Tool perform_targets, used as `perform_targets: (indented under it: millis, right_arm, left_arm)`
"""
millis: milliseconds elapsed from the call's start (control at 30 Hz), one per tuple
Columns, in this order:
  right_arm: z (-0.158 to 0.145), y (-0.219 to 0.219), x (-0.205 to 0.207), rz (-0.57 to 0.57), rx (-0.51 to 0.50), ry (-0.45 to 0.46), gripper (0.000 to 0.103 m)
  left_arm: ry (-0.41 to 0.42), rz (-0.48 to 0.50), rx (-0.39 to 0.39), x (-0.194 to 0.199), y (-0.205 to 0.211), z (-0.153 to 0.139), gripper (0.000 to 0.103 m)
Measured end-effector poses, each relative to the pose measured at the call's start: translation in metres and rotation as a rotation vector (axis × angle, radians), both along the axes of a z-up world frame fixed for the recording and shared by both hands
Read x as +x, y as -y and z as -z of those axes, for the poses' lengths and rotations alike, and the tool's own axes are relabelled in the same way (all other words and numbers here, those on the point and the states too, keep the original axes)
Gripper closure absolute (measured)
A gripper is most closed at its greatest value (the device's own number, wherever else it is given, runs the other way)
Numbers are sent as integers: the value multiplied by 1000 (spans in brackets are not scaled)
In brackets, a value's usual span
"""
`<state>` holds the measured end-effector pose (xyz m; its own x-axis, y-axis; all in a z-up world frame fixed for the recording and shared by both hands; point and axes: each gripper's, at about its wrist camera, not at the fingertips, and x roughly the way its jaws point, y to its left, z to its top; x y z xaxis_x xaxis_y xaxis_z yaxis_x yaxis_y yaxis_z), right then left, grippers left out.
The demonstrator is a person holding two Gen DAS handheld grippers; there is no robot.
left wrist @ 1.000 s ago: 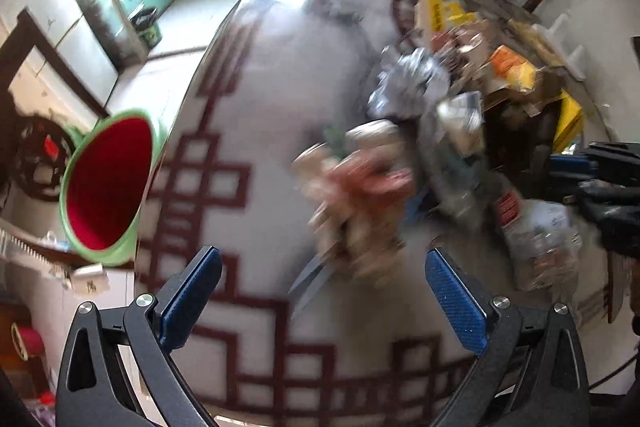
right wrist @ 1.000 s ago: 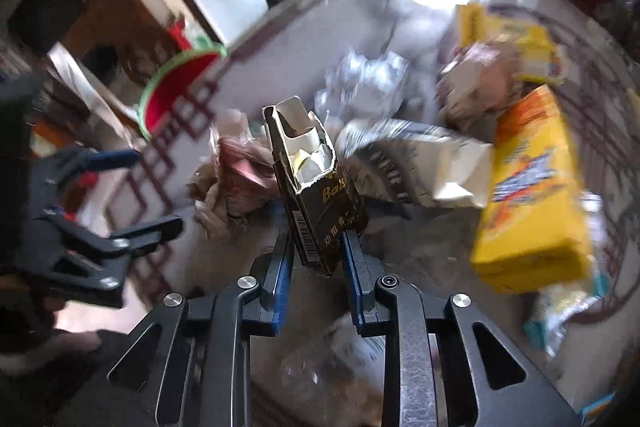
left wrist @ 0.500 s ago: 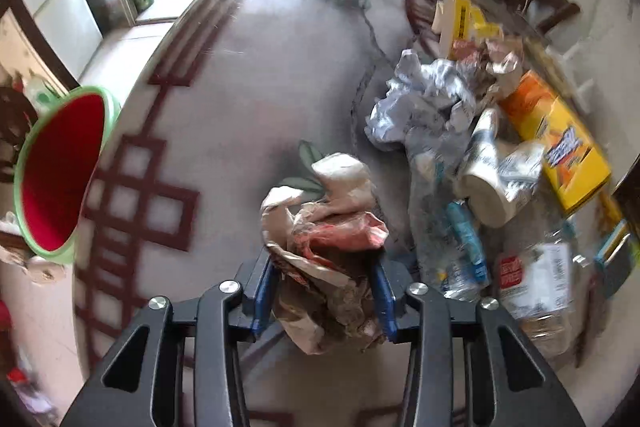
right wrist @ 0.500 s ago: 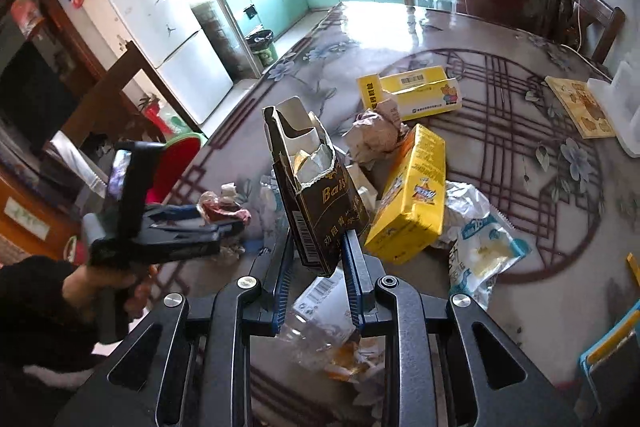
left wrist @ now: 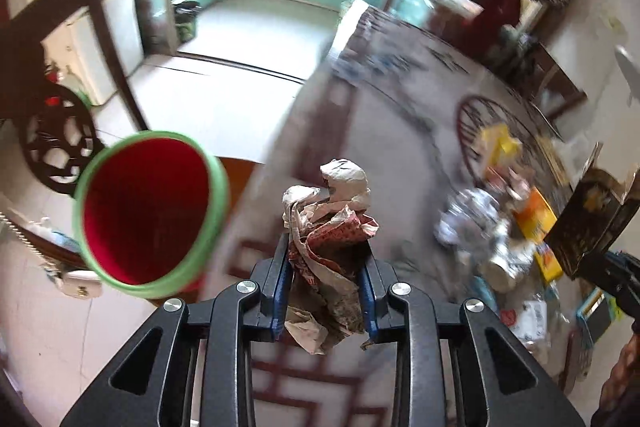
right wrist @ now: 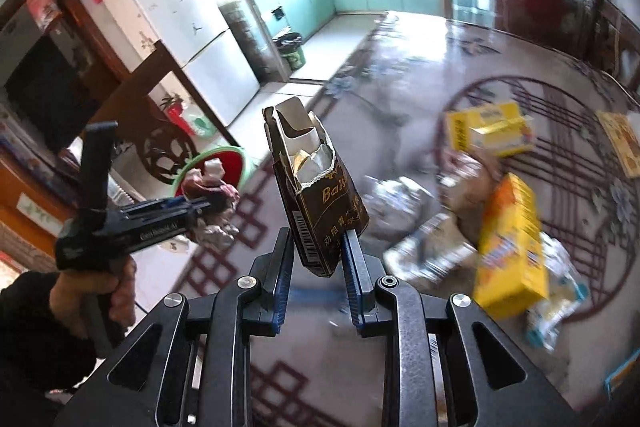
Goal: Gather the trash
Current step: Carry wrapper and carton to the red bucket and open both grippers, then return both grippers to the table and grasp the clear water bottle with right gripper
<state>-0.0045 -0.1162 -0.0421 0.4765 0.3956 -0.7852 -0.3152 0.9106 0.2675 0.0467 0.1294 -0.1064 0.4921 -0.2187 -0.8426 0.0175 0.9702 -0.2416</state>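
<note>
My left gripper [left wrist: 326, 255] has a crumpled brown-and-red paper wad [left wrist: 332, 227] between its blue pads; the jaws are still closing and the pads press on it. The wad hangs above the table's left edge, right of a green-rimmed red bin [left wrist: 152, 135] on the floor. My right gripper [right wrist: 316, 243] is shut on a torn dark brown cigarette pack [right wrist: 316, 195], held upright over the table. In the right wrist view the left gripper [right wrist: 200, 205] and its wad [right wrist: 208, 187] sit in front of the bin [right wrist: 240, 157].
A pile of trash lies on the patterned table [right wrist: 440, 67]: two yellow boxes [right wrist: 512, 239] [right wrist: 488, 131], crumpled silver foil [right wrist: 400, 195] and a clear wrapper [right wrist: 556, 303]. A hand [right wrist: 96, 291] holds the left gripper. A white fridge [right wrist: 180, 39] stands beyond the bin.
The left gripper closed on the paper wad and lifted it off the table, toward the bin side. The right gripper rose with the cigarette pack.
</note>
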Motion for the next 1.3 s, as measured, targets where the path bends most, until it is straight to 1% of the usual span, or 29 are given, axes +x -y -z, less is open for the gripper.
perform_targets:
  millis: [67, 100, 233, 300, 367, 400, 433, 500, 533, 567, 667, 700, 767, 800, 833, 867, 900, 967, 1033, 1167, 1267, 1300]
  right_arm:
    - [1, -21, 7, -23, -5, -5, 80]
    - [1, -30, 10, -31, -5, -6, 80]
    - [5, -66, 27, -74, 6, -22, 80]
    - [9, -90, 39, -103, 18, -35, 80]
    - [13, -110, 49, -129, 27, -49, 80]
    - [16, -124, 56, -148, 31, -59, 80]
    - [20, -137, 62, -167, 34, -69, 80]
    - [26, -160, 73, -198, 42, -86, 80]
    - [29, -170, 78, -214, 45, -92, 80]
    - [33, -175, 81, -224, 46, -94, 80]
    - [41, -204, 93, -259, 53, -109, 79]
    - [44, -210, 96, -268, 62, -113, 79]
    - [47, -217, 99, -277, 81, -114, 77]
    - [49, -220, 101, -264, 72, -109, 67]
    - [50, -221, 102, -237, 52, -100, 44]
    - [48, -220, 102, -219, 46, -91, 32]
    - [46, -217, 101, -198, 55, -74, 23]
    - [40, -206, 97, -179, 73, -63, 23]
    - [34, -196, 92, -152, 52, -48, 23]
    - [26, -162, 73, -92, 2, -15, 23]
    - [23, -131, 61, -30, -27, -19, 23]
    - [22, -115, 55, 5, -30, -25, 23]
  left_arm:
    - [6, -46, -2, 5, -34, -3, 77]
    - [8, -54, -2, -4, -48, -1, 77]
    - [13, -132, 15, 2, -112, 1, 77]
    - [14, -160, 25, 7, -134, 5, 76]
    - [11, -180, 31, 12, -153, 10, 76]
    - [10, -184, 32, 15, -155, 10, 77]
    - [8, -196, 39, 19, -169, 13, 77]
    - [5, -203, 48, 25, -174, 17, 77]
    - [0, -211, 55, 28, -185, 21, 77]
    - [-1, -213, 56, 30, -184, 21, 77]
    - [-12, -227, 69, 37, -199, 29, 76]
    - [-10, -232, 74, 39, -204, 30, 75]
    - [-5, -252, 91, 42, -210, 32, 66]
    - [-8, -257, 97, 44, -213, 33, 55]
    - [-8, -258, 100, 45, -214, 33, 43]
    - [-1, -258, 110, 46, -215, 32, 39]
    - [2, -258, 114, 46, -215, 31, 36]
    - [22, -249, 157, 47, -212, 29, 36]
    - [20, -242, 168, 49, -209, 29, 36]
    - [20, -223, 154, 50, -193, 28, 36]
    - [30, -184, 148, 51, -169, 22, 36]
    - [36, -170, 148, 50, -160, 19, 36]
